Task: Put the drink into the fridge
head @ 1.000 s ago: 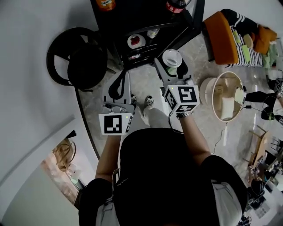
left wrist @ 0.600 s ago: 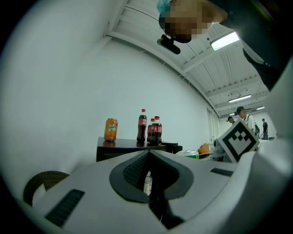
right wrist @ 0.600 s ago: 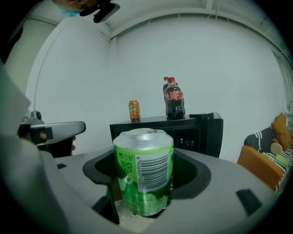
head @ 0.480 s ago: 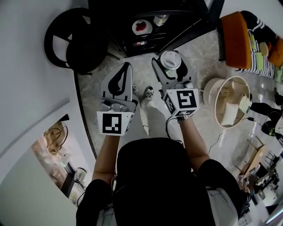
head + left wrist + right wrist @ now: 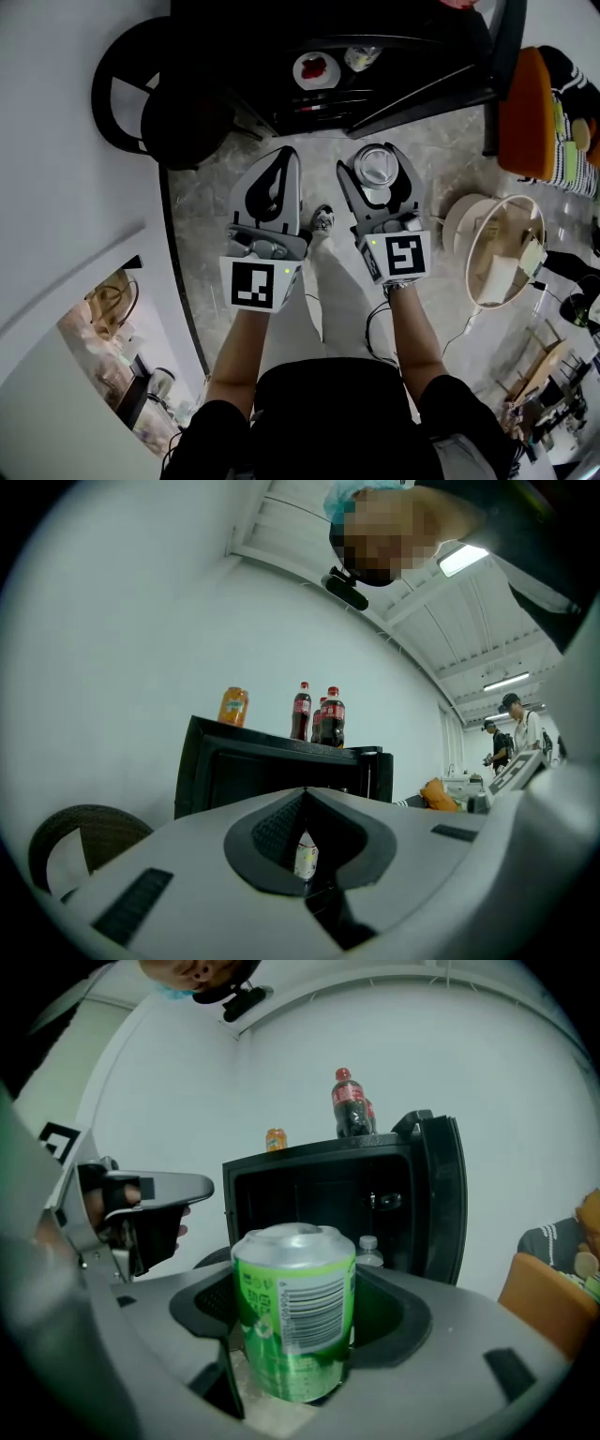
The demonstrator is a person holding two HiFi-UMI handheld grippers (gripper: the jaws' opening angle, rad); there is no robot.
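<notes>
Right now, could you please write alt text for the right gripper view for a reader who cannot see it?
The right gripper holds an upright green can between its jaws, facing a black fridge whose door stands open. Cola bottles stand on top, and the left gripper shows at left.

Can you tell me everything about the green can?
The green can is shiny metal with a silver top, a white barcode patch and small white print. It stands upright, squeezed between the dark pads of the right gripper, held up in front of the open black fridge.
</notes>
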